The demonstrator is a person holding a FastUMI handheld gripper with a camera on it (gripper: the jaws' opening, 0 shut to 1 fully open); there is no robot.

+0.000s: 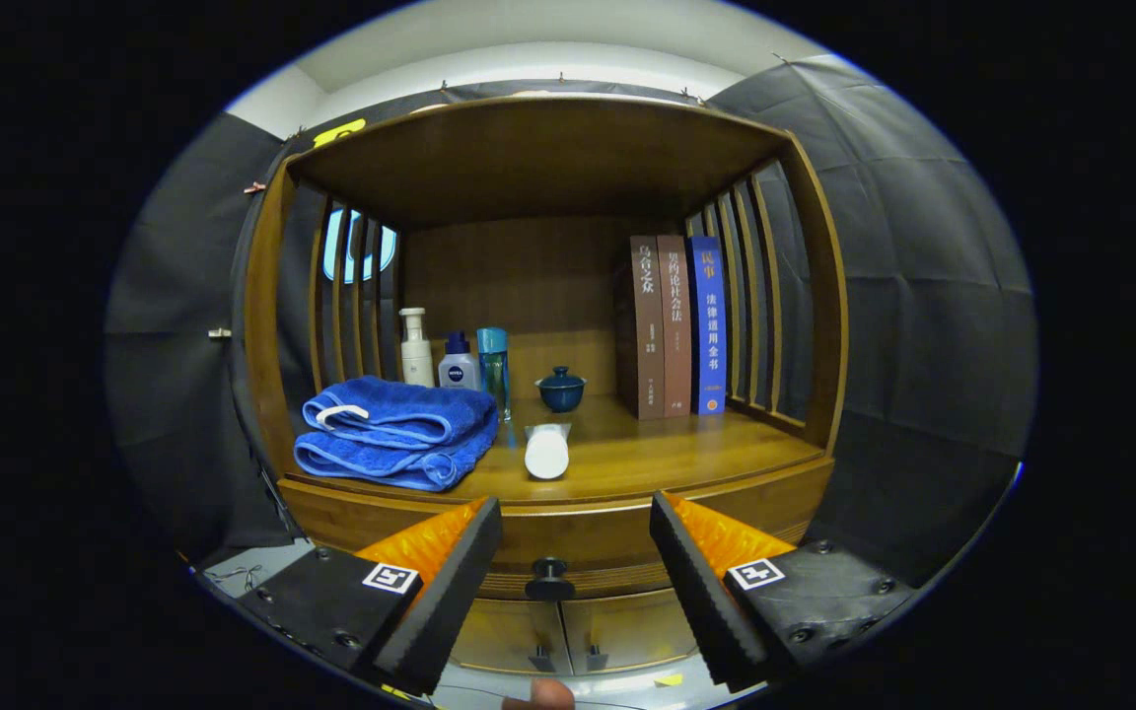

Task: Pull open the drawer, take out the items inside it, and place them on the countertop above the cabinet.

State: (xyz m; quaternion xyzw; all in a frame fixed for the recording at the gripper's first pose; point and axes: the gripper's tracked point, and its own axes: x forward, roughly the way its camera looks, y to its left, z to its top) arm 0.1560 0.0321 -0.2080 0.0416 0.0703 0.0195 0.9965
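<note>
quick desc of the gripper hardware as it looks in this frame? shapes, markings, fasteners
The gripper has two wedge-shaped fingers with ridged, serrated inner pads. Each finger sits on a flat dark mounting block fixed with round screws. Each block carries a small square black-and-white fiducial tag, one per side. No cables are visible on it. The fingers stand apart, with the drawer knob ahead between them.
</note>
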